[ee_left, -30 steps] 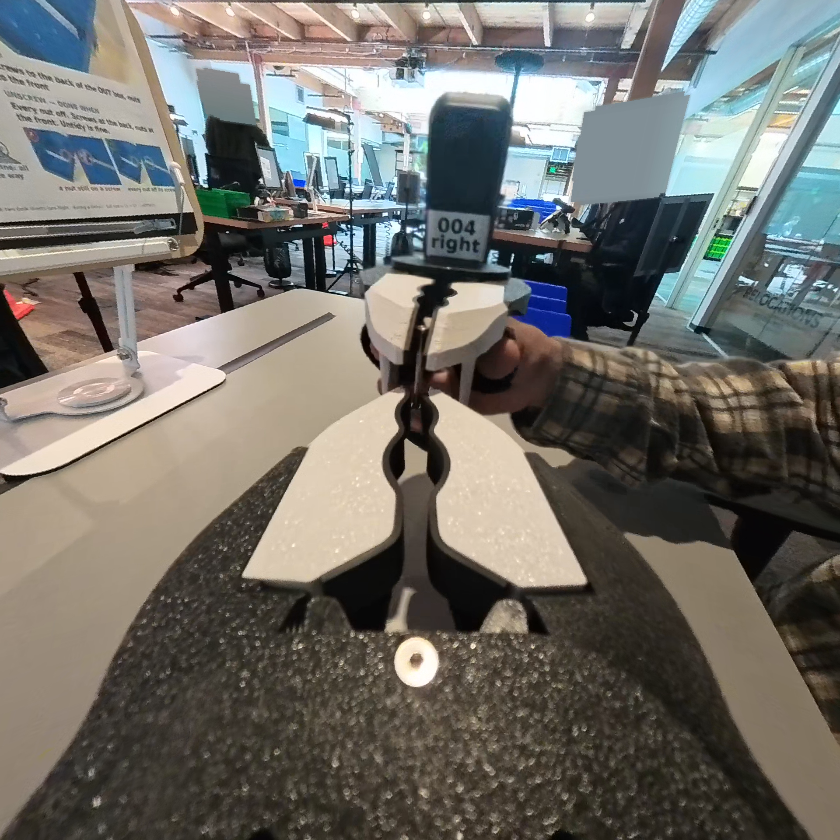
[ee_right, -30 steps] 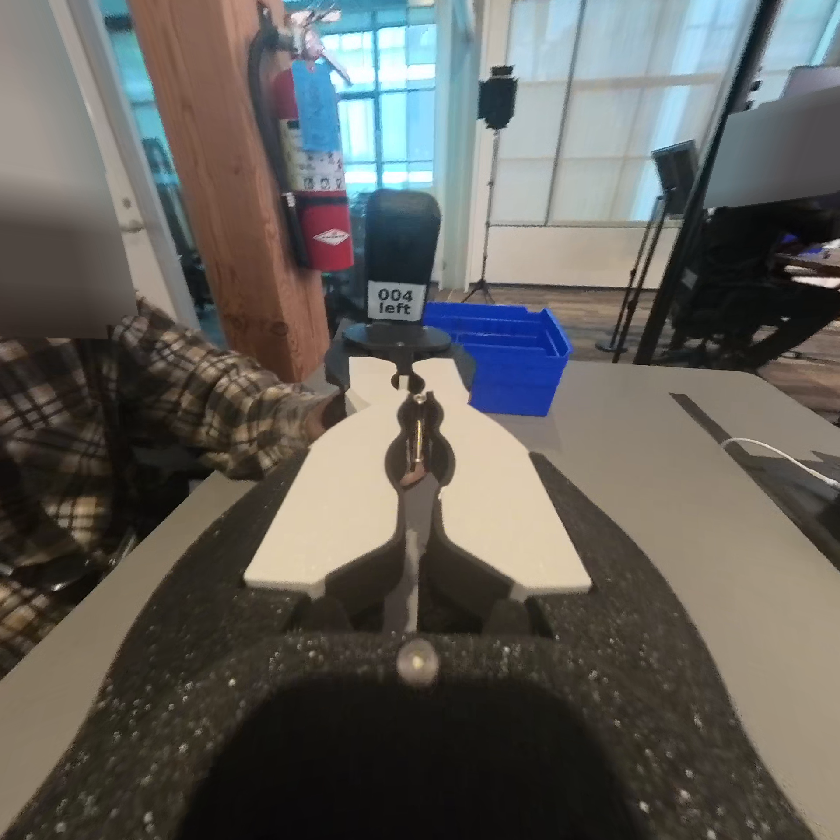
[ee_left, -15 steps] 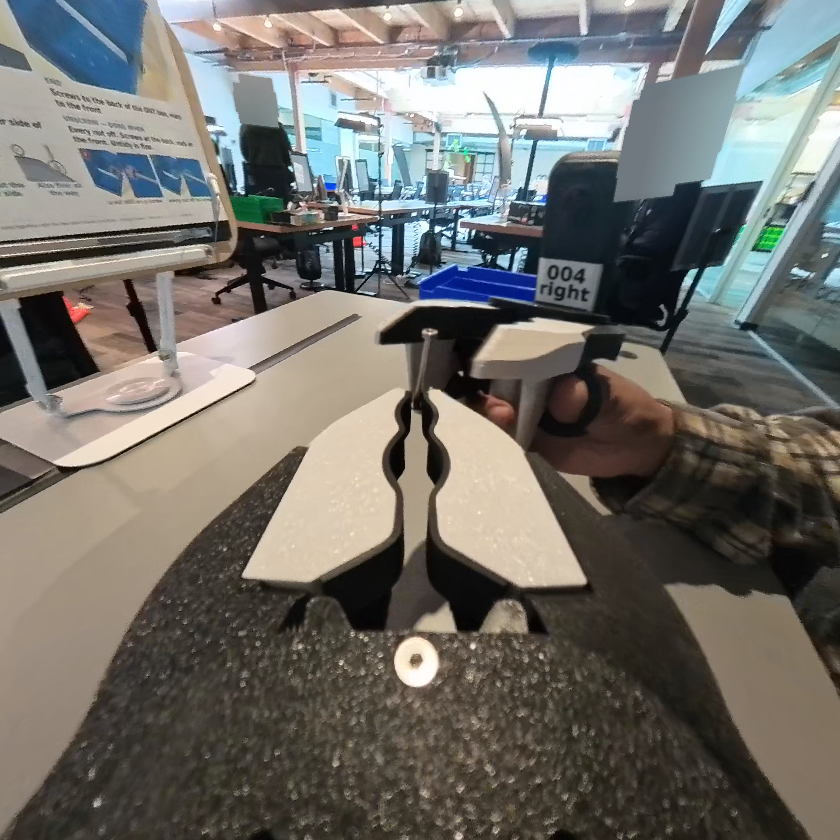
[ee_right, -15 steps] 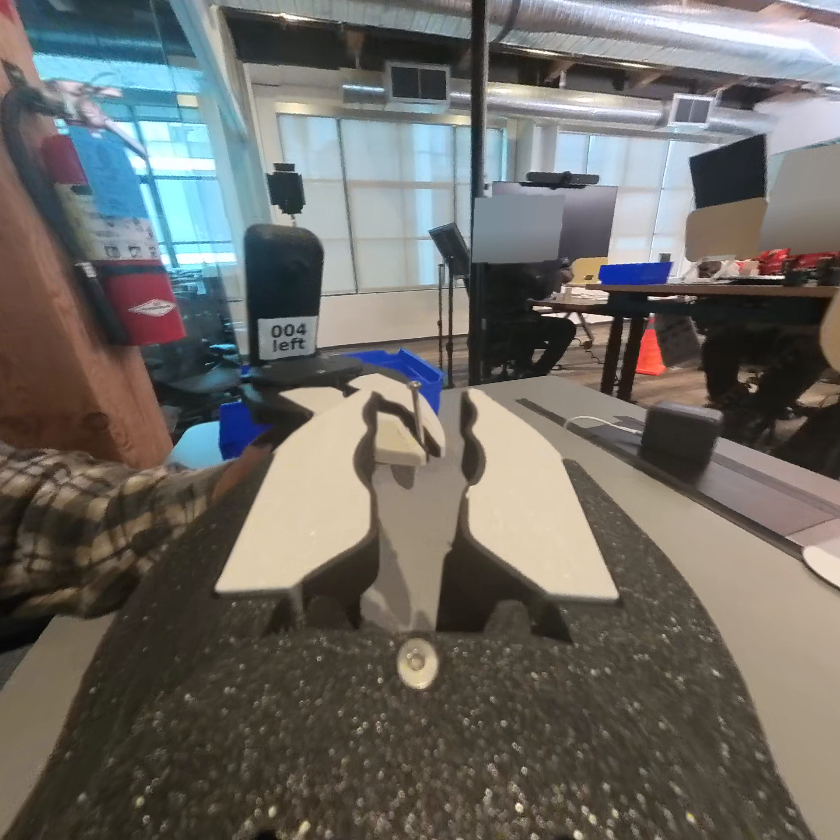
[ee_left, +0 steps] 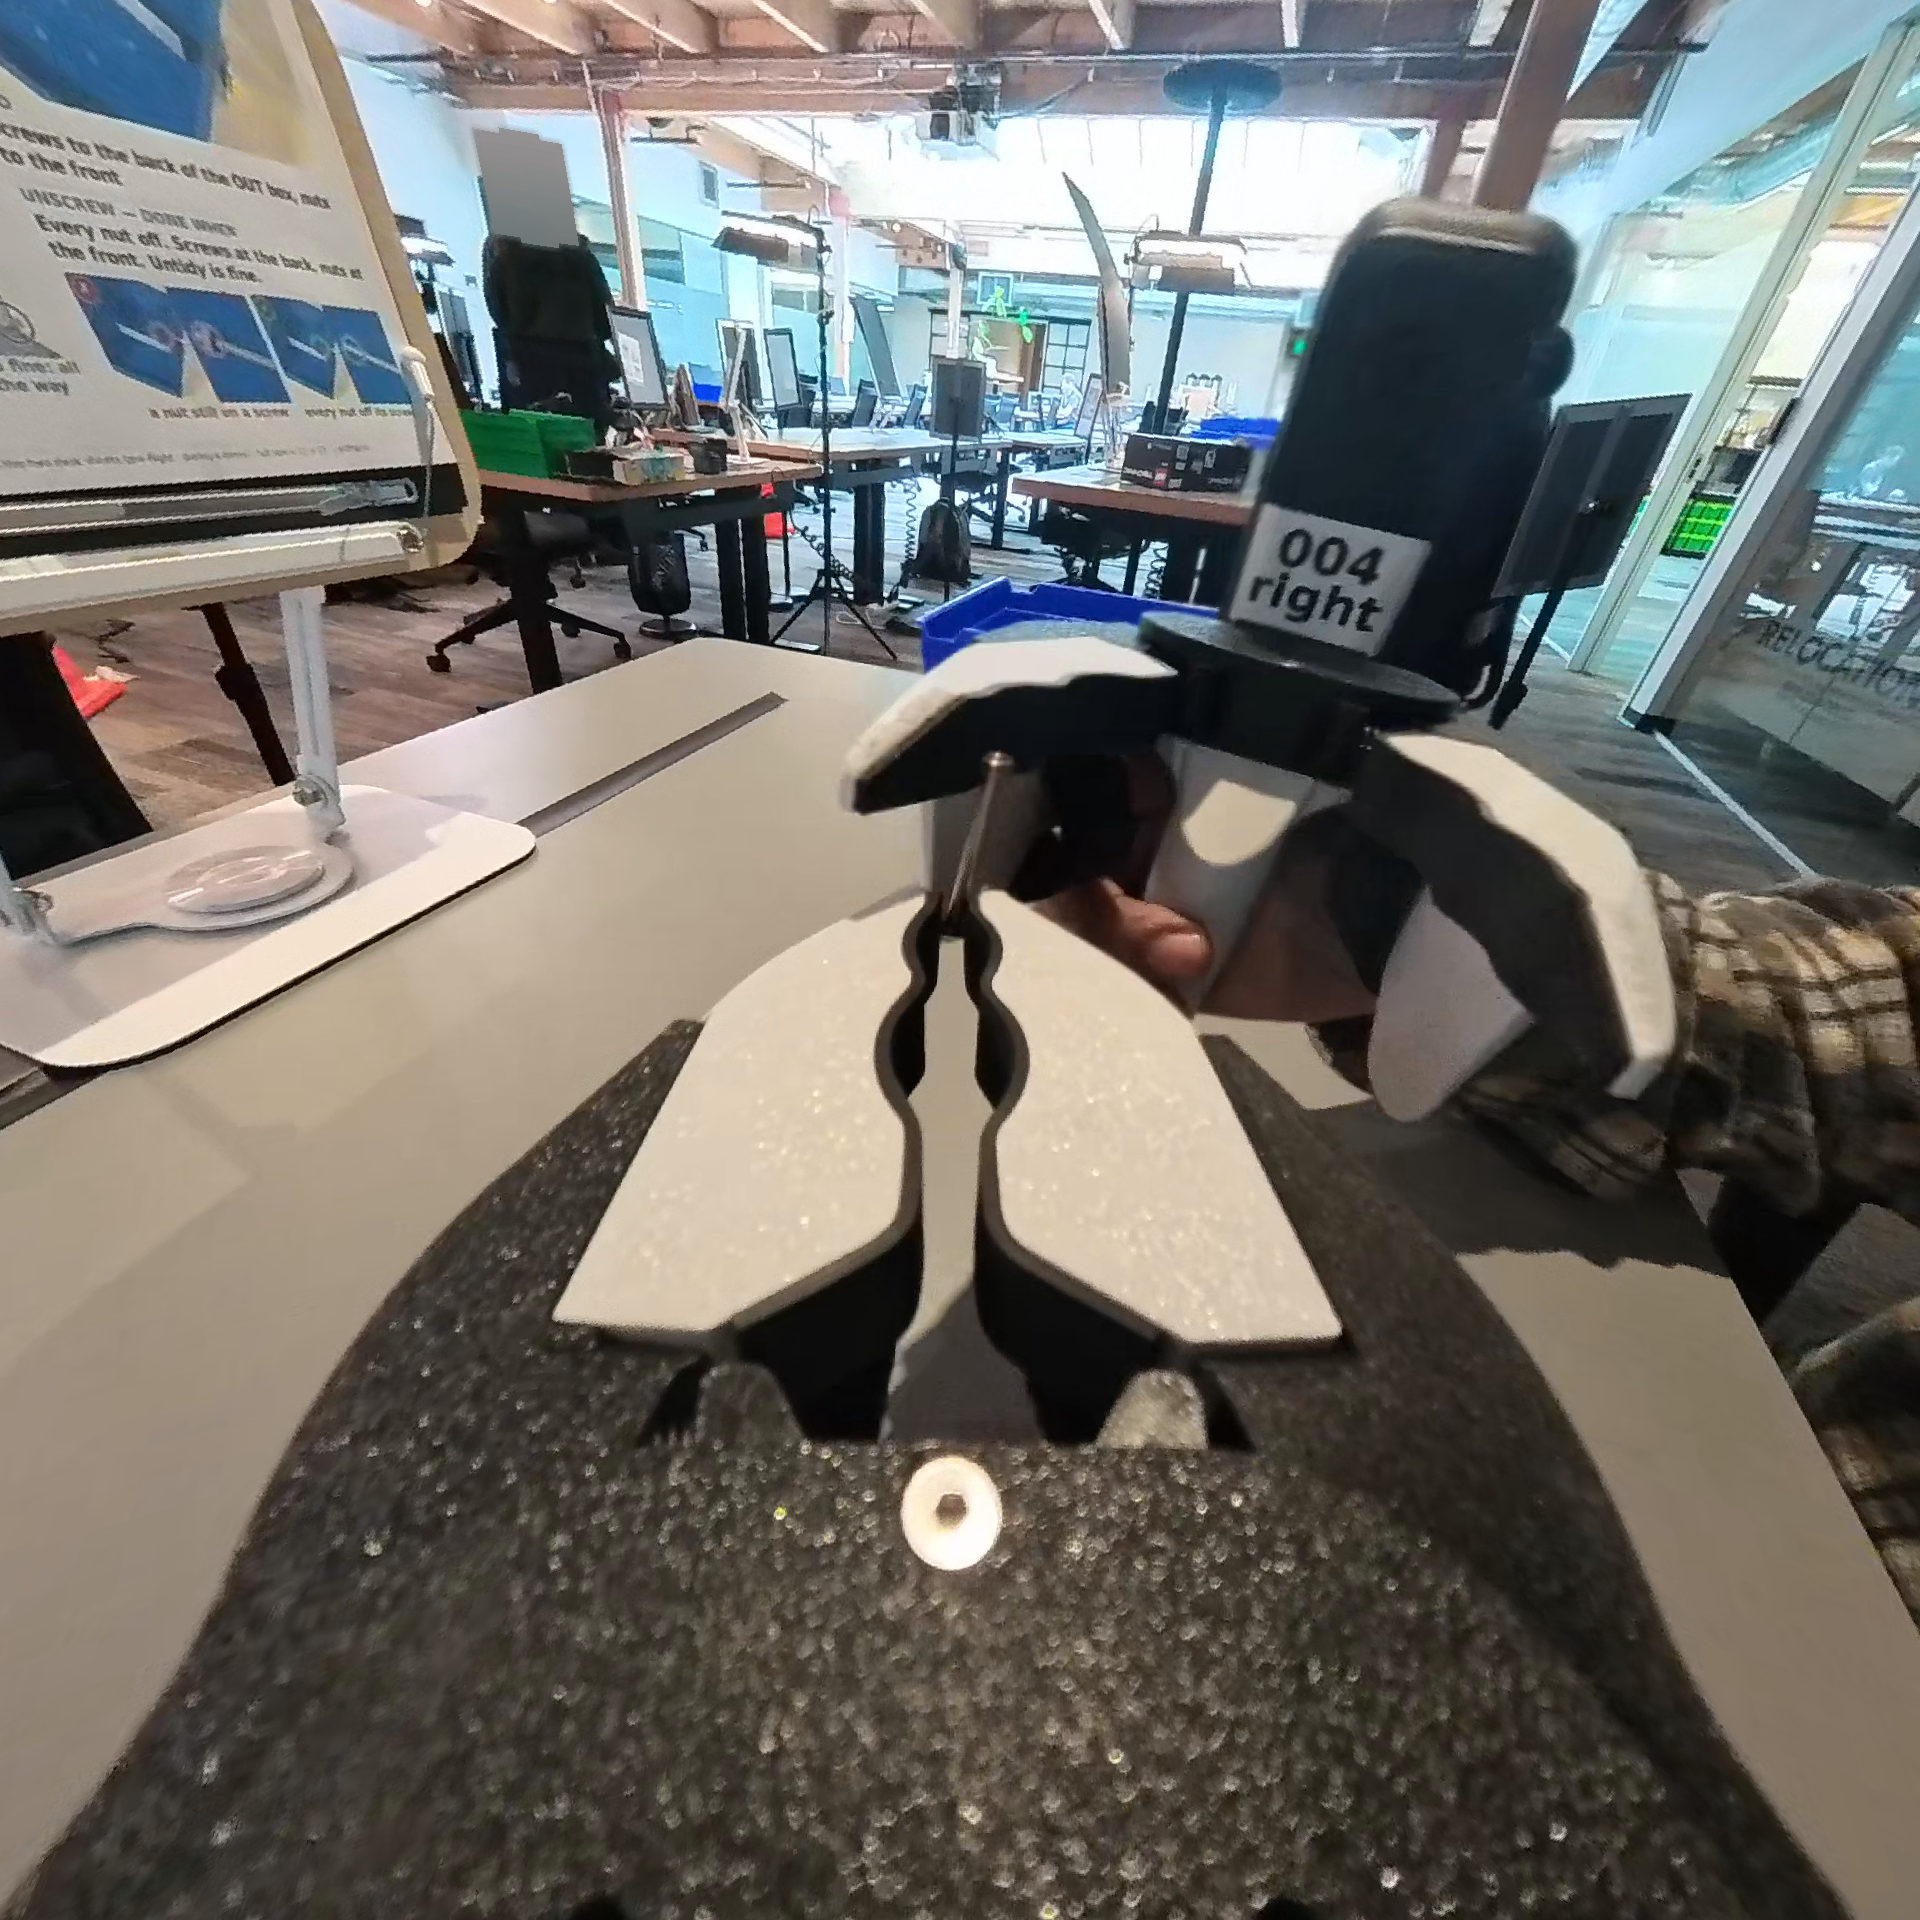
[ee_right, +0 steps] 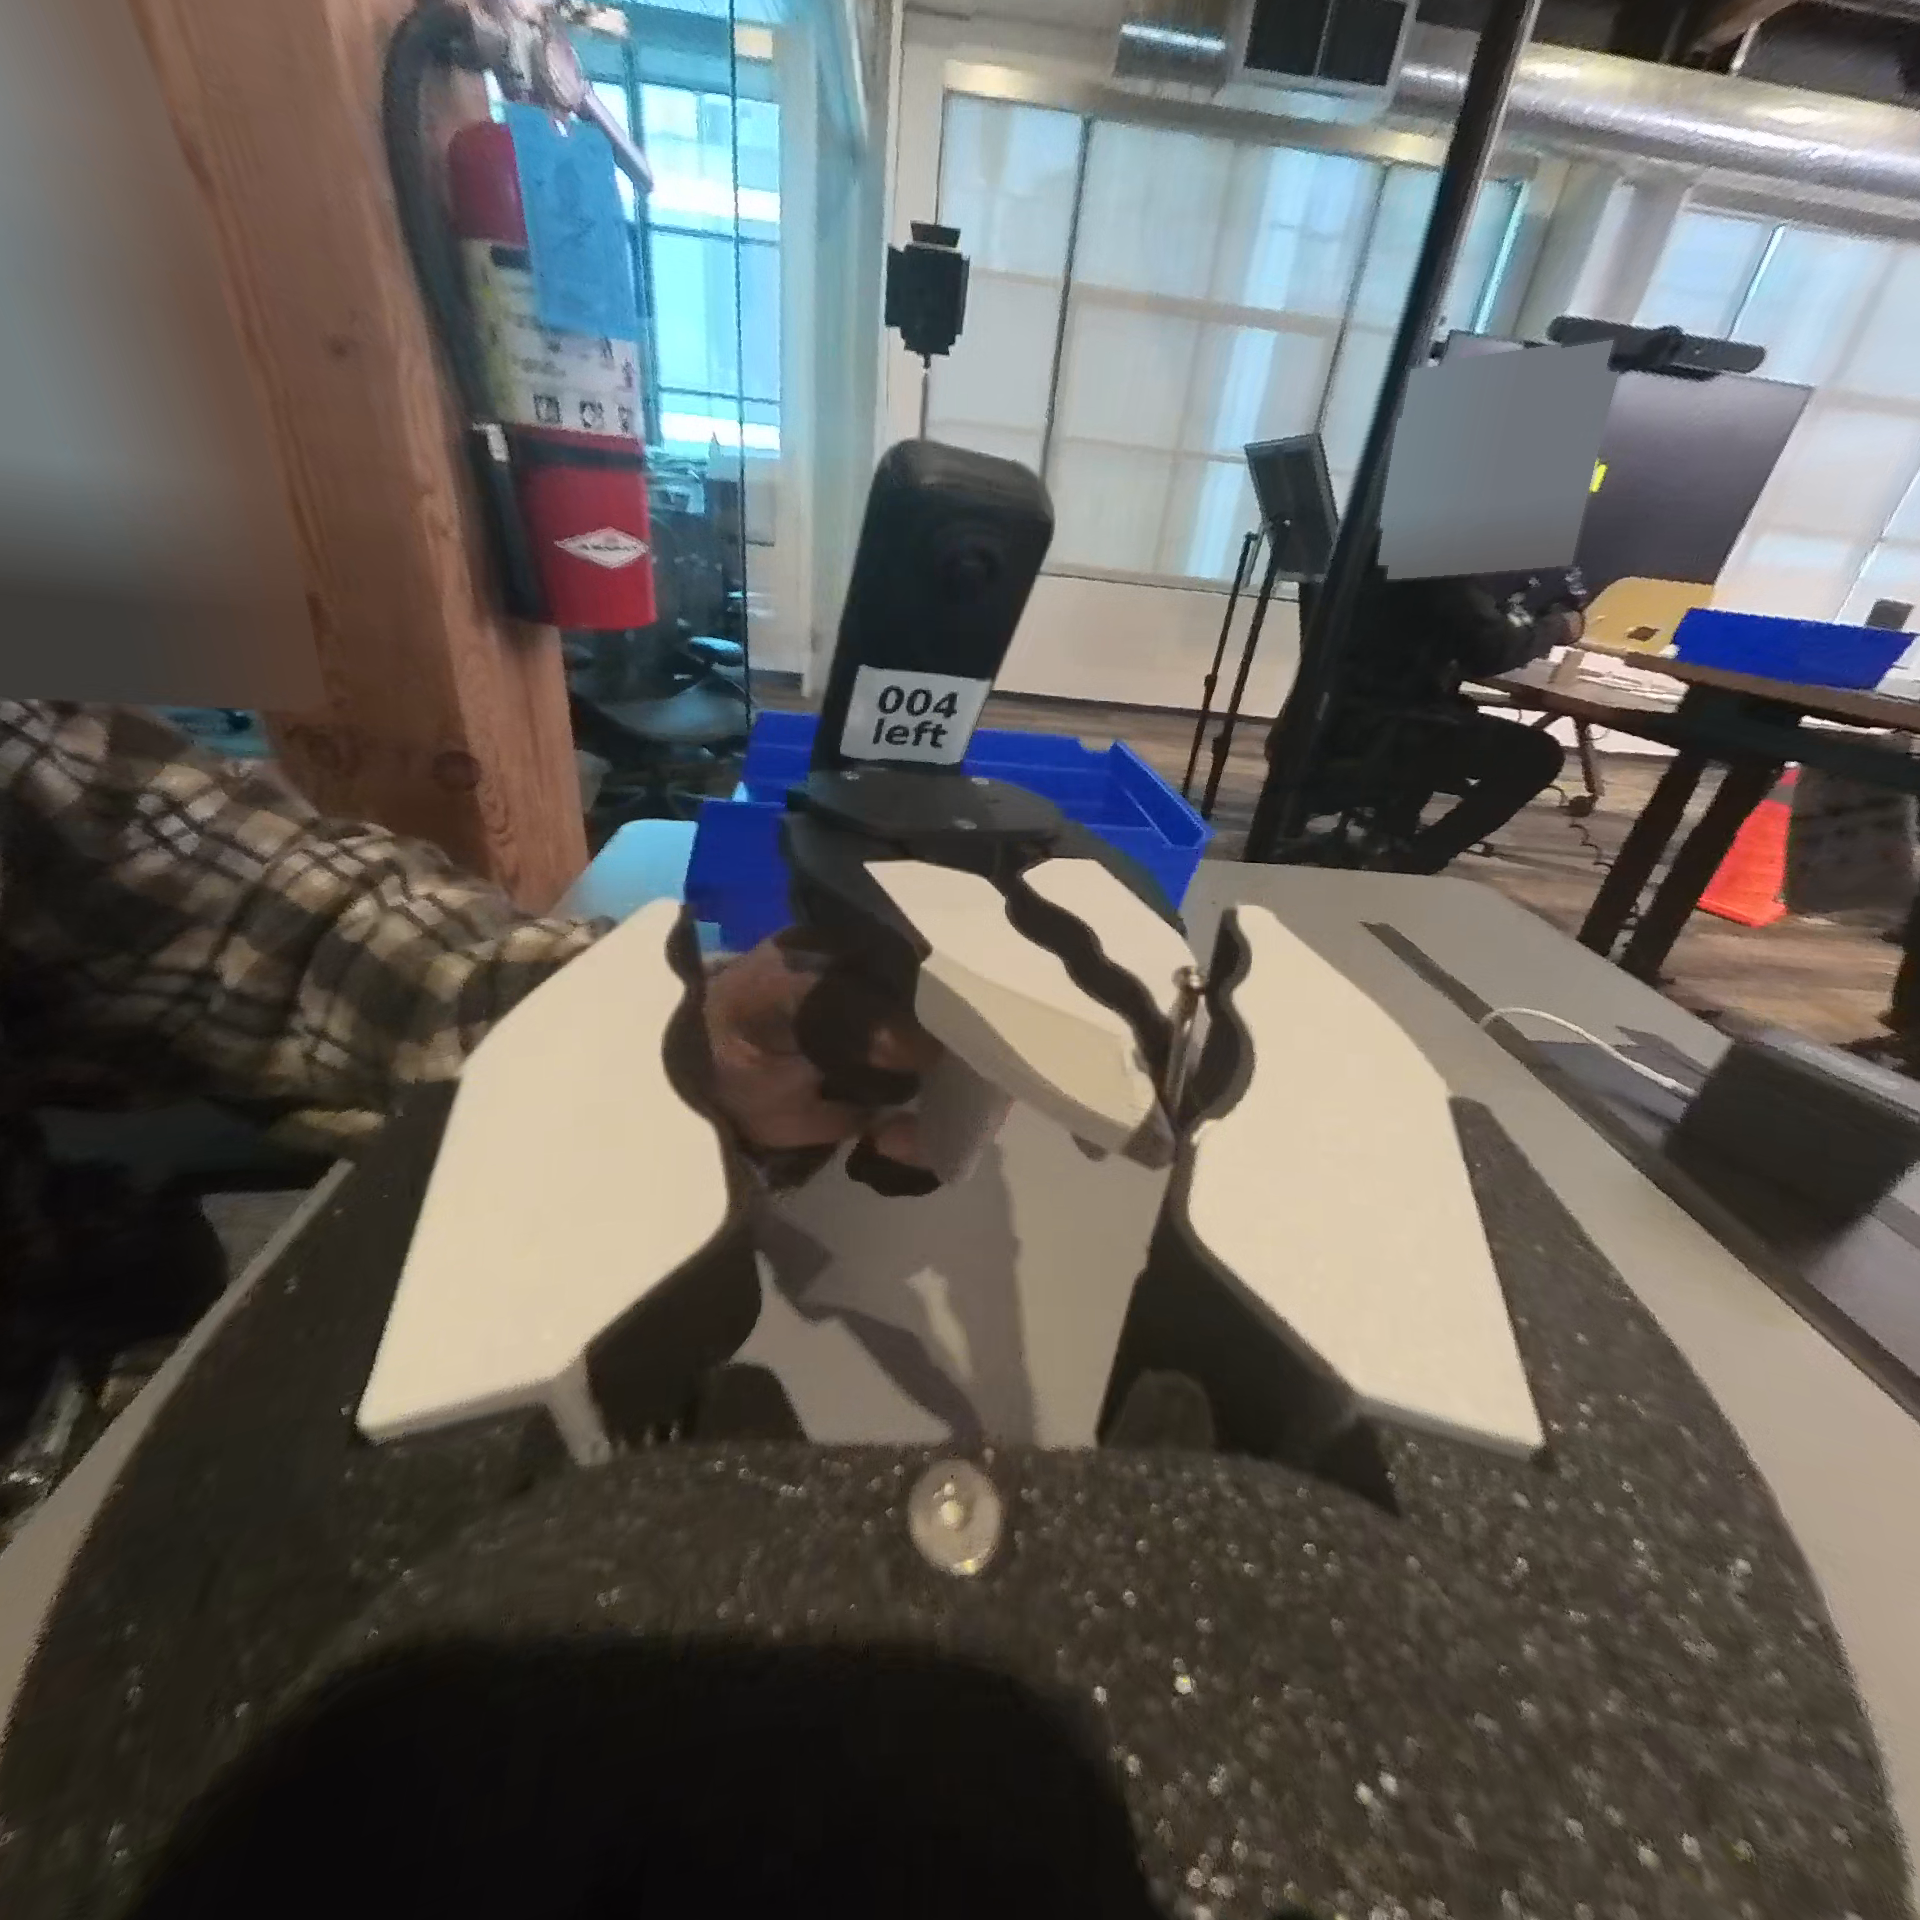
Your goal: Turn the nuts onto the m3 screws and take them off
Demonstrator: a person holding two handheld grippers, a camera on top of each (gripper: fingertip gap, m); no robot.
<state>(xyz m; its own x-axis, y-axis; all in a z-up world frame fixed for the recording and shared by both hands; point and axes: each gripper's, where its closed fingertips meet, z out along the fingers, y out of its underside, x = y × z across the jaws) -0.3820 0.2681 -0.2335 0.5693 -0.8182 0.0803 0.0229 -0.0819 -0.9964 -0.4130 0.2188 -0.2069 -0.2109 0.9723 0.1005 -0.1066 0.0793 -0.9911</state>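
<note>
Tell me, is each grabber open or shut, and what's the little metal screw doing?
Left white-fingered gripper: shut on the screw's lower end.
Right white-fingered gripper: wide open, holding nothing.
Thin silver metal screw: held nearly upright, no nut visible on it.

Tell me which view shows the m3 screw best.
The left wrist view: the m3 screw stands clear against the dark underside of the right hand-held gripper, gripped at its lower end by the left hand-held gripper. The right wrist view shows the screw blurred, beside the right finger.
</note>
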